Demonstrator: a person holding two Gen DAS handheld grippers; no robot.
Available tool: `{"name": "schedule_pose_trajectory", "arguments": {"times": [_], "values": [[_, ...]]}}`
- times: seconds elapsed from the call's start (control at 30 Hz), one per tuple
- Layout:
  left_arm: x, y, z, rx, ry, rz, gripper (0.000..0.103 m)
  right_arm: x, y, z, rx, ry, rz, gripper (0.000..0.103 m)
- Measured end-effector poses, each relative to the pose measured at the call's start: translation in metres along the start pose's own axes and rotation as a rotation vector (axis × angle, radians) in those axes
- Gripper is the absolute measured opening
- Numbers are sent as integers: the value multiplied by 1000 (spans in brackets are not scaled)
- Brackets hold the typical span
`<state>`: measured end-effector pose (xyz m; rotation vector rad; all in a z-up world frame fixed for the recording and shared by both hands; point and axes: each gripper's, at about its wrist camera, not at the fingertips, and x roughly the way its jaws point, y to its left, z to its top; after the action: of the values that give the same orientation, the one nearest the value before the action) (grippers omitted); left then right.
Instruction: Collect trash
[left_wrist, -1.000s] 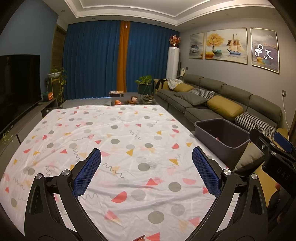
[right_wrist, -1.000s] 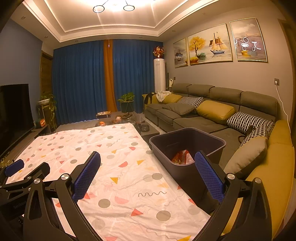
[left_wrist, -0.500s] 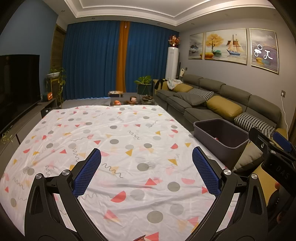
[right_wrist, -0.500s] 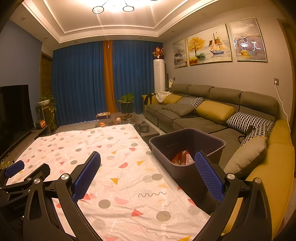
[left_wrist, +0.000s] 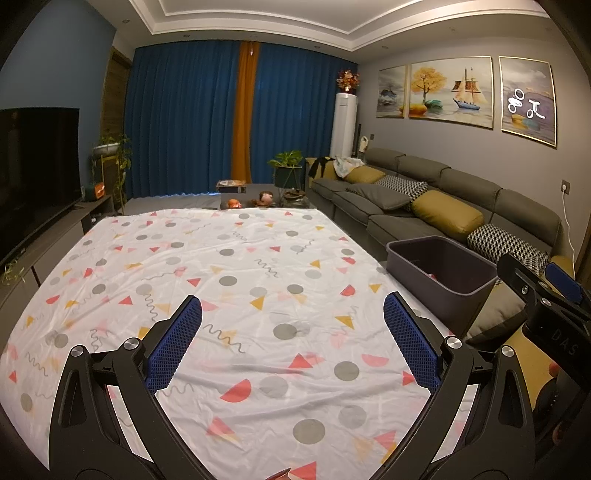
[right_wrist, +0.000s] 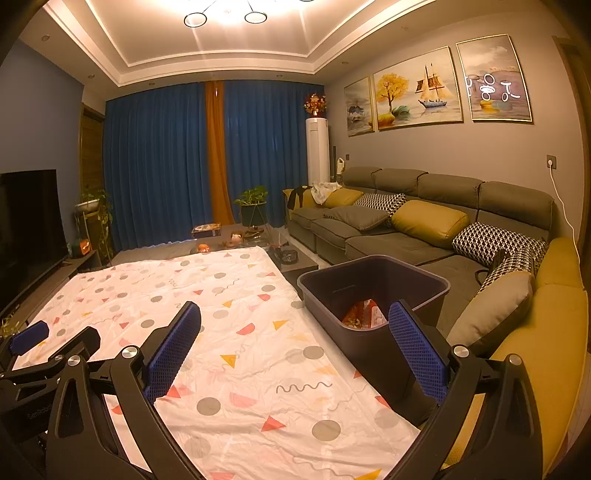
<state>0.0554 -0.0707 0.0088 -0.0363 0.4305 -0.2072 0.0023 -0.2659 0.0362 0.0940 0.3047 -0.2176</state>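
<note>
A dark grey bin (right_wrist: 373, 291) stands at the right edge of the patterned white cloth (right_wrist: 229, 332), beside the sofa; it also shows in the left wrist view as the bin (left_wrist: 439, 273). Red and orange wrappers (right_wrist: 364, 314) lie at its bottom. My right gripper (right_wrist: 295, 343) hangs open over the cloth's near right corner, its right finger in front of the bin, nothing between the pads. My left gripper (left_wrist: 291, 343) is open and empty above the near part of the cloth. No loose trash shows on the cloth.
A grey sofa (right_wrist: 424, 229) with yellow and patterned cushions runs along the right wall. A dark TV (left_wrist: 33, 177) on a low unit lines the left. A low table (left_wrist: 258, 195) with small items and a plant stands beyond the cloth's far edge.
The right wrist view has tilted up a little, showing more ceiling. Both grippers remain open and empty in nearly the same place.
</note>
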Motion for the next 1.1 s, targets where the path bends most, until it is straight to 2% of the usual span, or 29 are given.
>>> {"name": "schedule_pose_trajectory", "arguments": {"times": [1.1], "values": [[-4,-1,-3,-7,-8,-2,97,-3,1,-2,1,-6,-2,98]]}}
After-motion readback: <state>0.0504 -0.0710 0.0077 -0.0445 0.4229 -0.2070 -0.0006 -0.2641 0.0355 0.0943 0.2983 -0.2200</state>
